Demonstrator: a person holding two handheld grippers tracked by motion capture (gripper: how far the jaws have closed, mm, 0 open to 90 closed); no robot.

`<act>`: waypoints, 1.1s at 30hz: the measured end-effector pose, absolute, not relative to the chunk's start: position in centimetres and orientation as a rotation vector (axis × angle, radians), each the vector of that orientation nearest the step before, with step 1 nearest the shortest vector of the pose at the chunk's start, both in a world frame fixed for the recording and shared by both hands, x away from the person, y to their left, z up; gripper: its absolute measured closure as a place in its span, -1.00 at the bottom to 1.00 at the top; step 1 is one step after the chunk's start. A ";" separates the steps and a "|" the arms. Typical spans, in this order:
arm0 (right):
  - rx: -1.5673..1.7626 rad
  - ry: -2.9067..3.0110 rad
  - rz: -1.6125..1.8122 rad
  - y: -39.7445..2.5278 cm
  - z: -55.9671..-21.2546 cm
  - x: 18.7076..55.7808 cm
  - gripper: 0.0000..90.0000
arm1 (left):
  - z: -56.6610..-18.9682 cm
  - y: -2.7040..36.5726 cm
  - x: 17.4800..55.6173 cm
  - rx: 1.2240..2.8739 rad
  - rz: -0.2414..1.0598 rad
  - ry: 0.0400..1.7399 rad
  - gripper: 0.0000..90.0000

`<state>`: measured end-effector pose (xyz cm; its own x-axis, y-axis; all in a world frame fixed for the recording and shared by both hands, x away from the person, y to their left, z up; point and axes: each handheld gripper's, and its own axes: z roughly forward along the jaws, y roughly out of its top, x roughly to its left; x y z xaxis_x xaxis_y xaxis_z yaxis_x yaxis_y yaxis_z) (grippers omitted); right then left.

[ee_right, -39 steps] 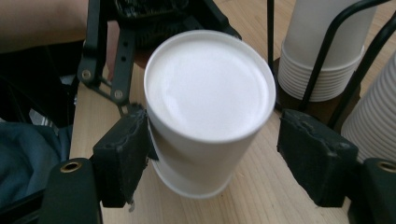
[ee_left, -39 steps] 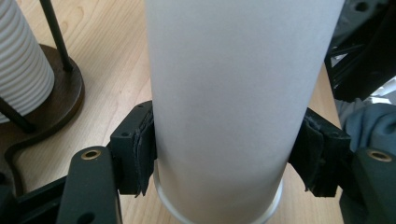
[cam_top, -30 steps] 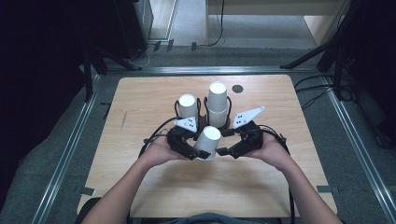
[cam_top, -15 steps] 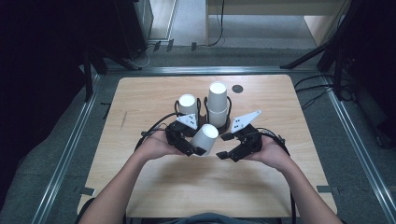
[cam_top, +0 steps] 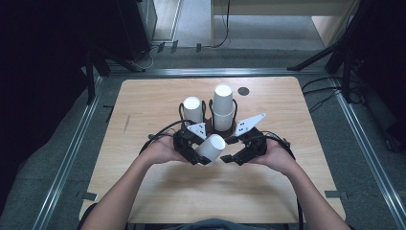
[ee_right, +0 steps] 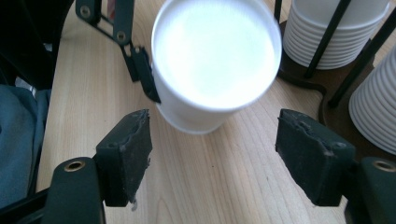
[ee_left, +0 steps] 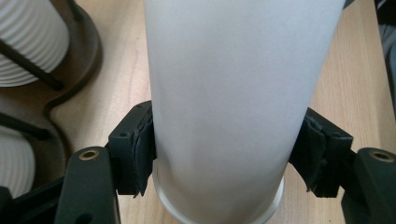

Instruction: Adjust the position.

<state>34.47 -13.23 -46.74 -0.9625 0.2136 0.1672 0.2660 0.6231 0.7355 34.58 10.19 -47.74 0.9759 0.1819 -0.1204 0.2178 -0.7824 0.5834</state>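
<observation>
— White paper, that cup (cam_top: 210, 147)? Where is it?

— Yes, a plain white paper cup, held above the table (cam_top: 143, 100) near the person's edge, tilted so its closed base faces the right gripper (cam_top: 235, 157). The left gripper (cam_top: 195, 154) has its jaws pressed to both sides of the cup wall (ee_left: 233, 107), just above the rim.

— And the right one?

— Spread wide, holding nothing. In the right gripper view its jaws stand apart on either side of the cup's base (ee_right: 215, 56), short of touching it. My guess is the left one grips low near the rim so that the base end stays free for the other to take.

— What is behind them?

— A dark wire holder (cam_top: 207, 108) with two bays. The left bay carries a short stack of cups (cam_top: 192, 109), the right bay a taller stack (cam_top: 223, 106), both upside down. The ribbed look of the stacks (ee_right: 327, 37) comes from rims nested one on another. Whether the held cup has anything inside, I cannot tell; its mouth faces away.
</observation>
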 end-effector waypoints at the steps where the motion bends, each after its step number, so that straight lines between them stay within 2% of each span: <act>1: -0.402 -2.769 -1.275 -13.2 -46.7 34.5 -0.39 | -47.9 10.0 34.5 2.498 -0.083 0.269 -0.31; 22: -0.308 -2.722 -1.224 -11.5 -46.4 34.1 -0.23 | -48.3 9.1 33.7 2.492 -0.164 0.188 -0.38; 25: -0.312 -2.711 -1.235 -11.6 -46.2 34.0 -0.24 | -48.1 9.3 33.8 2.472 -0.171 0.213 -0.46; 28: -0.319 -2.732 -1.259 -11.9 -45.9 34.0 -0.24 | -47.8 9.6 33.9 2.448 -0.152 0.244 -0.70; 33: -0.351 -2.732 -1.288 -12.5 -45.7 34.2 -0.25 | -47.5 9.9 33.9 2.413 -0.092 0.271 -0.80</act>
